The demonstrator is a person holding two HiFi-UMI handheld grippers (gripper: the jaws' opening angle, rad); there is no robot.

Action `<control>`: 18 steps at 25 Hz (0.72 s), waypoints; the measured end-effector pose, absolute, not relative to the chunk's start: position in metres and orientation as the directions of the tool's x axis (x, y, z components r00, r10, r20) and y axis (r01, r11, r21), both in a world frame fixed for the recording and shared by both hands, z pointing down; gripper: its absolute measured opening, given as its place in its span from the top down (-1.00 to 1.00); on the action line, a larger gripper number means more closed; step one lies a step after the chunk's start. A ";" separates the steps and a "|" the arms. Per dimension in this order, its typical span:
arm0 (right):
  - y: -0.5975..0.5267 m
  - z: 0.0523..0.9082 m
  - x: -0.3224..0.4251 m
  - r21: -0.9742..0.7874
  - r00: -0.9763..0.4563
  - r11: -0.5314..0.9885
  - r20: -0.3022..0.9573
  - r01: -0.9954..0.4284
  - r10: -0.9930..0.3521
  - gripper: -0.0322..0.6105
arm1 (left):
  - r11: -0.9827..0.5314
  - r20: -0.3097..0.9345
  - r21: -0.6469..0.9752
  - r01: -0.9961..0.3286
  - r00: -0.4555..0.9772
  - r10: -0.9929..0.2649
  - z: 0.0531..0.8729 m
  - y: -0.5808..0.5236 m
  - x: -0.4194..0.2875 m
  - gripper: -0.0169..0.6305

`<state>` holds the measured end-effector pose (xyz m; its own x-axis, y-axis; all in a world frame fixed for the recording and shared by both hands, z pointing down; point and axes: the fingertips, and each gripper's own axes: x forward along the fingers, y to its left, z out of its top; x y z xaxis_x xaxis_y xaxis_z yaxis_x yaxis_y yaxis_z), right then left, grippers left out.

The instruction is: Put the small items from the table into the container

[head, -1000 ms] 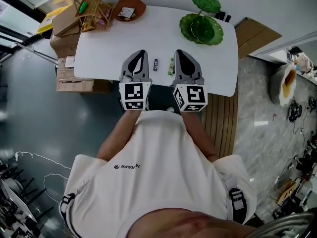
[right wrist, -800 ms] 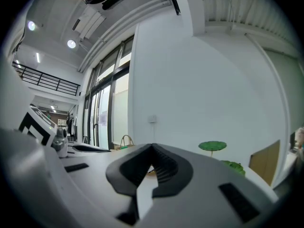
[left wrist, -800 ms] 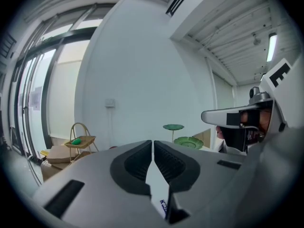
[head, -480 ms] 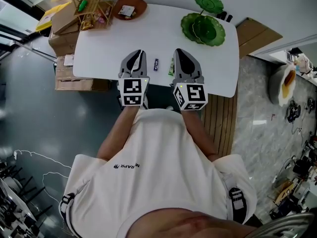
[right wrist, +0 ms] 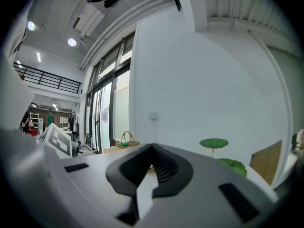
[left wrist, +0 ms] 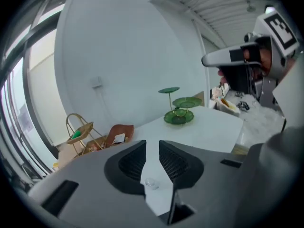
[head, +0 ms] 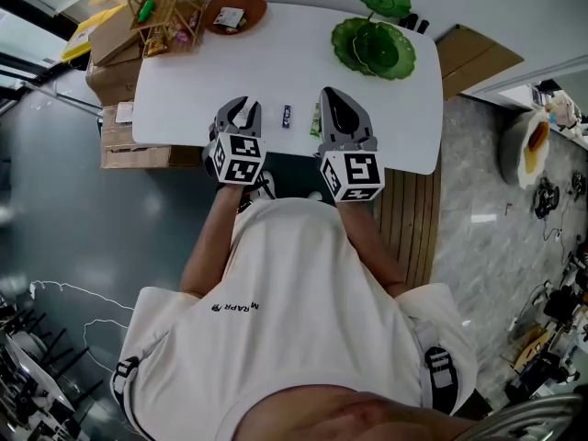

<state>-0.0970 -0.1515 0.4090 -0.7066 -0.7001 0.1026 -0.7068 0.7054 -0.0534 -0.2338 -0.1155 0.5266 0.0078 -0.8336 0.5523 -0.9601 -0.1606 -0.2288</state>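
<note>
White table (head: 188, 95), grey floor (head: 55, 209).

Left tongs (head: 238, 115) opening, empty; right (head: 333, 101) closed.

The table (head: 202, 90) has a smooth white top with a soft sheen. The tiered green dish stand (head: 374, 49) looks glazed and glossy, with scalloped, leaf-like rims. The basket (head: 156, 21) is woven of pale cane or wire, open and rough-textured, while the brown bowl (head: 237, 9) looks smooth and matt. Beside the table, the cardboard boxes (head: 110, 39) are plain dull brown. The right gripper (head: 329, 95) has a matt grey plastic shell, black ribbed pads (right wrist: 164, 167) that look rubbery, and a cube faced with flat printed black-and-white markers. The person's shirt (head: 294, 320) is soft white cloth. The grey floor (head: 55, 200) is polished and reflective, and the slatted panel (head: 409, 237) looks like wood.
</note>
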 end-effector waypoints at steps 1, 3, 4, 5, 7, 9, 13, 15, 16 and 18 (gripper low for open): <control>-0.152 0.409 -0.096 -0.054 -0.704 0.703 0.103 -0.709 -0.702 0.88 | -0.184 0.572 -0.262 -0.947 0.002 -0.821 0.532 -0.115 -0.234 0.72; -0.152 0.408 -0.094 -0.055 -0.700 0.698 0.101 -0.714 -0.707 0.88 | -0.234 0.611 -0.306 -0.923 -0.001 -0.792 0.543 -0.115 -0.234 0.67; -0.152 0.408 -0.093 -0.055 -0.698 0.696 0.100 -0.716 -0.710 0.88 | -0.263 0.630 -0.323 -0.909 0.000 -0.776 0.549 -0.114 -0.234 0.67; -0.153 0.409 -0.092 -0.056 -0.695 0.693 0.099 -0.718 -0.712 0.88 | -0.296 0.650 -0.335 -0.895 0.008 -0.760 0.556 -0.114 -0.234 0.66; -0.154 0.410 -0.090 -0.058 -0.690 0.688 0.100 -0.724 -0.717 0.88 | -0.373 0.691 -0.324 -0.870 0.052 -0.721 0.569 -0.115 -0.230 0.66; -0.155 0.412 -0.088 -0.064 -0.685 0.682 0.102 -0.728 -0.721 0.88 | -0.455 0.728 -0.309 -0.835 0.100 -0.679 0.581 -0.114 -0.227 0.64; -0.158 0.413 -0.082 -0.065 -0.675 0.672 0.105 -0.738 -0.731 0.88 | -0.597 0.779 -0.348 -0.723 0.131 -0.613 0.598 -0.113 -0.226 0.62; -0.158 0.413 -0.080 -0.065 -0.669 0.666 0.106 -0.743 -0.736 0.88 | -0.658 0.810 -0.346 -0.668 0.141 -0.570 0.609 -0.110 -0.226 0.59; -0.158 0.413 -0.079 -0.063 -0.667 0.664 0.106 -0.745 -0.738 0.88 | -0.686 0.824 -0.343 -0.642 0.144 -0.547 0.615 -0.109 -0.227 0.58; -0.159 0.411 -0.077 -0.053 -0.661 0.659 0.104 -0.750 -0.743 0.88 | -0.736 0.849 -0.350 -0.579 0.136 -0.510 0.624 -0.109 -0.232 0.55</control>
